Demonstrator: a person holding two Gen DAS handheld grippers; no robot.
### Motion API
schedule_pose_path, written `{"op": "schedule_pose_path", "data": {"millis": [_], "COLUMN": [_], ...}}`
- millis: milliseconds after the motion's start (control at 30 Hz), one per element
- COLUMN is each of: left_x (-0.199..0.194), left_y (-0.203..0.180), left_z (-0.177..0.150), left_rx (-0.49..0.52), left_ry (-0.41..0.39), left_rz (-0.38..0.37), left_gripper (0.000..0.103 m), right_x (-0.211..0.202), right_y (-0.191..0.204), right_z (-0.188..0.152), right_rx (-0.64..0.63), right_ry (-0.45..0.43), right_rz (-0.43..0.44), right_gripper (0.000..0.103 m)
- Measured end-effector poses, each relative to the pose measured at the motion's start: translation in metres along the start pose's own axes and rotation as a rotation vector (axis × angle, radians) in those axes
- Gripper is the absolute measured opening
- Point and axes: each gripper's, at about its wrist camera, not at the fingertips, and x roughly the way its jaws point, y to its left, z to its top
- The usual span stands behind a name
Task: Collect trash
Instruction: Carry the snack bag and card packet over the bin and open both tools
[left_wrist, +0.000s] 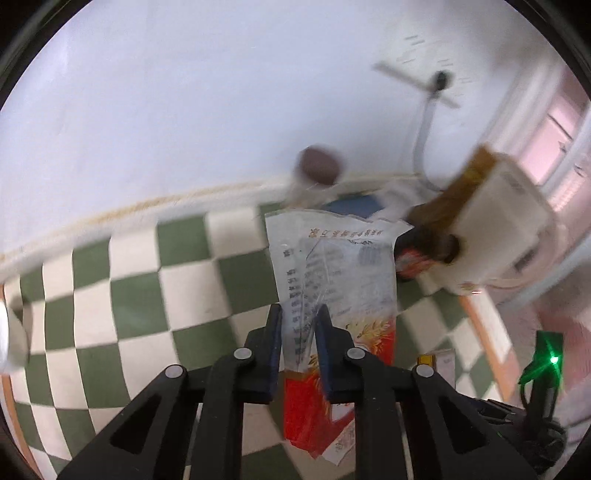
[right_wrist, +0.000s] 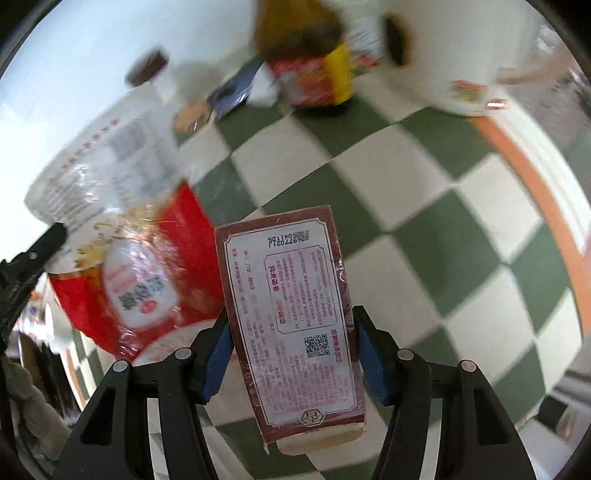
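Observation:
My left gripper (left_wrist: 298, 314) is shut on a crinkled red, white and clear plastic bag (left_wrist: 332, 266), lifted above the green-and-white checked cloth (left_wrist: 140, 295). The same bag (right_wrist: 122, 258) hangs at the left of the right wrist view, with the left gripper's black finger (right_wrist: 48, 240) at its edge. My right gripper (right_wrist: 291, 325) is shut on a maroon box with a white printed label (right_wrist: 291, 317), held upright between the blue pads (right_wrist: 218, 354) above the cloth.
A blurred bottle with a red and yellow label (right_wrist: 314, 62) and a big white bag (right_wrist: 461, 55) stand at the table's far end, beside a brown-lidded cup (left_wrist: 319, 168) and blue packaging (left_wrist: 354, 206). The table's orange edge (right_wrist: 535, 177) runs on the right. A small yellow box (left_wrist: 437, 362) lies lower right.

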Motion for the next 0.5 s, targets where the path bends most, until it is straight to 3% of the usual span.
{"op": "schedule_pose_path", "data": {"millis": [133, 267, 400, 500], "left_x": [-0.032, -0.058, -0.066, -0.062], "left_y": [-0.057, -0.134, -0.222, -0.296], "left_z": [0.008, -0.006, -0.05, -0.11], "left_rx": [0.1, 0.24, 0.38, 0.519], "left_ry": [-0.028, -0.034, 0.035, 0.128], "left_rz": [-0.076, -0.165, -0.28, -0.359], "left_gripper": [0.014, 0.014, 0.014, 0.014], "right_x": [-0.057, -0.12, -0.164, -0.18], "right_y": [-0.049, -0.111, -0.192, -0.254], "right_z": [-0.023, -0.065, -0.144, -0.222], "right_rx": [0.11, 0.231, 0.418, 0.572], "right_ry": [-0.104, -0.215, -0.284, -0.296], "right_rz": [-0.003, -0.051, -0.113, -0.173], "right_gripper": [0.063, 0.063, 0.063, 0.063]}}
